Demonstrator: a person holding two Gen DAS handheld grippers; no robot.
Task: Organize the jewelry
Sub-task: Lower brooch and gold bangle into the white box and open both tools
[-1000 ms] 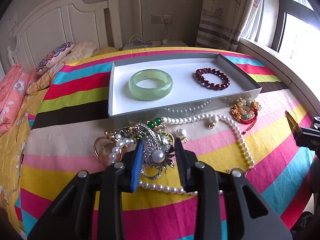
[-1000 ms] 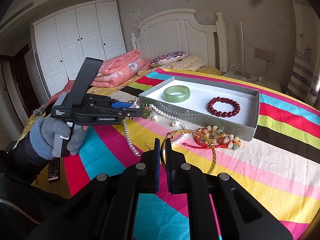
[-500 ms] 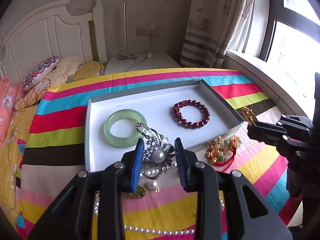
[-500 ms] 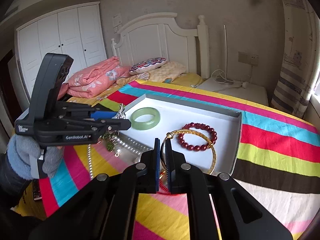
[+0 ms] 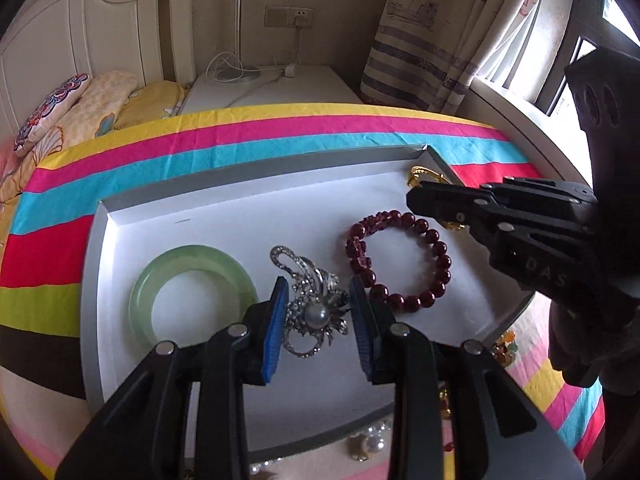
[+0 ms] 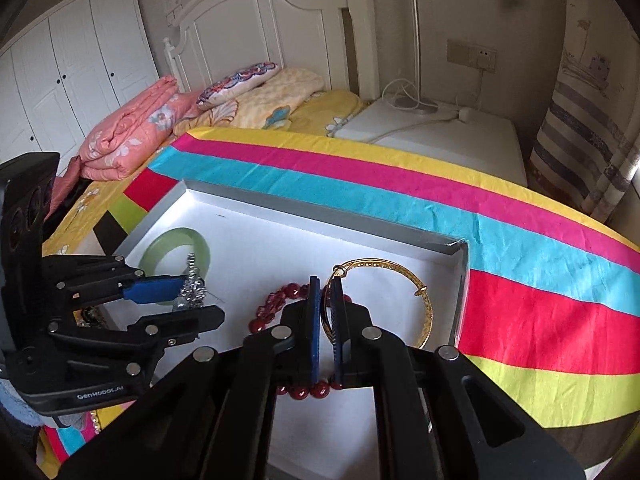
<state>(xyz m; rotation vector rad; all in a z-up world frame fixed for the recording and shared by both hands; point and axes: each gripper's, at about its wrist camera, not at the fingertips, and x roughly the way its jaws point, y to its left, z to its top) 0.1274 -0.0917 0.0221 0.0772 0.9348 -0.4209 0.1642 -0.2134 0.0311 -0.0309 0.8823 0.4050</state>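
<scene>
Brooch (image 5: 314, 304) sits clamped in the left gripper (image 5: 318, 322) over the tray (image 5: 240, 208), between bangle (image 5: 192, 292) and beads (image 5: 400, 260), likely seeking free floor. Right gripper (image 6: 326, 332), to its right, pinches a gold bracelet (image 6: 400, 280) upright above the tray's far corner.

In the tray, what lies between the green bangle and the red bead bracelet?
In the left wrist view, the silver pearl brooch, held in the left tongs, sits between the green bangle and the red bead bracelet.

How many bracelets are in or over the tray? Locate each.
3: green bangle at the tray's left, red bracelet right of centre, gold bangle in the right claw. Others may be hidden.
</scene>
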